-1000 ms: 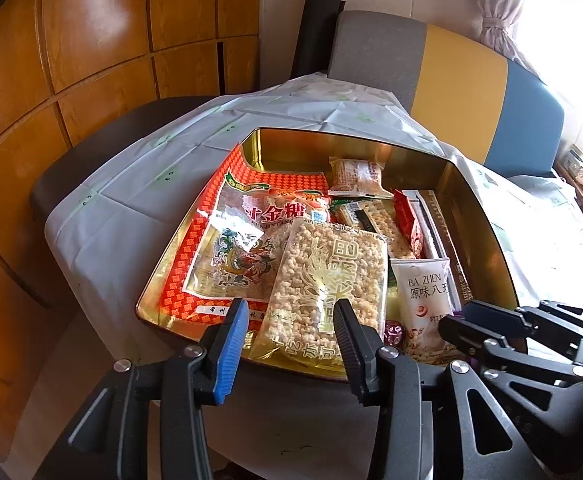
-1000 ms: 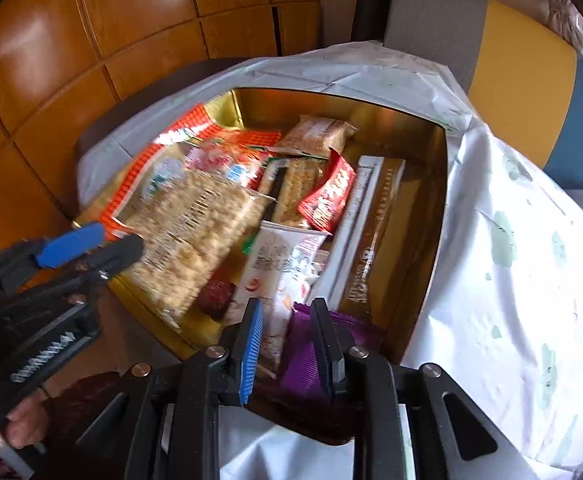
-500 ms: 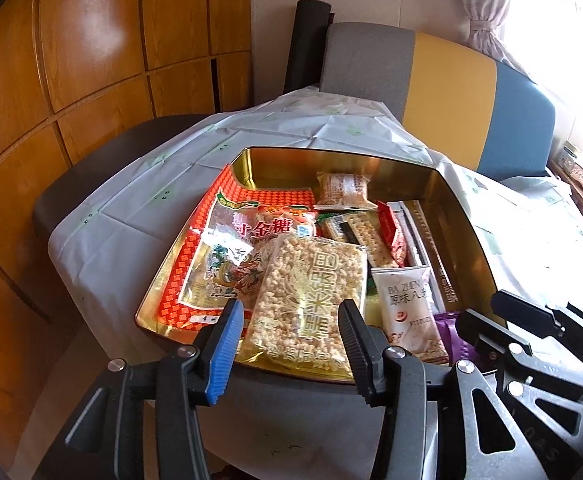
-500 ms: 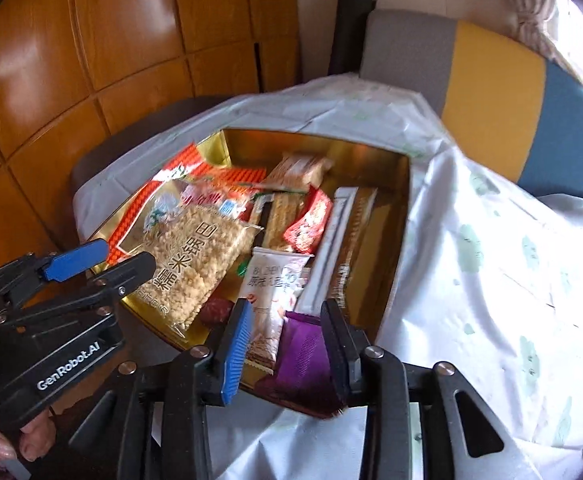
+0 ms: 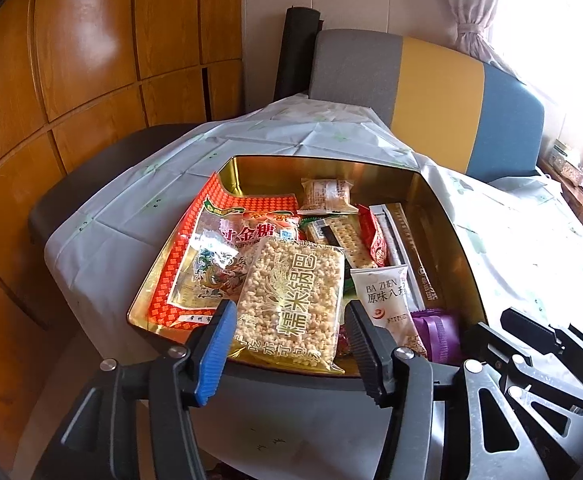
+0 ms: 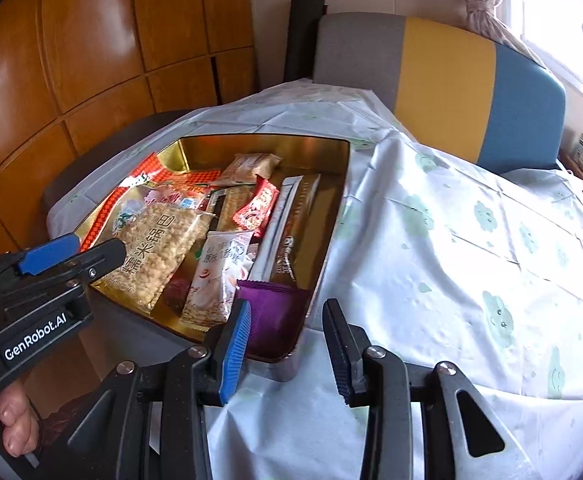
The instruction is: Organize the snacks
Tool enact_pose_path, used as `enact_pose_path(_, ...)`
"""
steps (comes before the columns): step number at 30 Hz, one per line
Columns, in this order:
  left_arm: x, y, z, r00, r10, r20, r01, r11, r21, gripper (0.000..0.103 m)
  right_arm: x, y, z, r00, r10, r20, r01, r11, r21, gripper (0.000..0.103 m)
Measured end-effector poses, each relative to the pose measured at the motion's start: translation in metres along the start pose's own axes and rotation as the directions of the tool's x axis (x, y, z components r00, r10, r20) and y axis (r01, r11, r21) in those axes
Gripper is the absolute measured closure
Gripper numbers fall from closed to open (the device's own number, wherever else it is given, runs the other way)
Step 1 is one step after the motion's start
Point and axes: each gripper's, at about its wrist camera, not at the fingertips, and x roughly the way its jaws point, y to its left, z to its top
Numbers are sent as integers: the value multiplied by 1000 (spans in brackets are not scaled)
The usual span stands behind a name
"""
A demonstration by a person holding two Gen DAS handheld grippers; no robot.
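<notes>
Gold tin [image 5: 443,216] of snacks sits farther off now, both tongs [image 5: 291,344] [image 6: 287,344] drawn back, spread wide, empty.

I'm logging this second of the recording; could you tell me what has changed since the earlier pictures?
The right gripper let go of the purple packet, opened and drew back from the gold tin. The left gripper also backed off, open throughout. The snacks stayed put.
</notes>
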Motion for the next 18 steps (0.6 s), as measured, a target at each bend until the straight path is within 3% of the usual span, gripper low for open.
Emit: enact_pose_path(18,-2,1,1,1000,2,12,-2,1000,-3,41,-2,2,-1,1000,0,7,0,1000,-4,65)
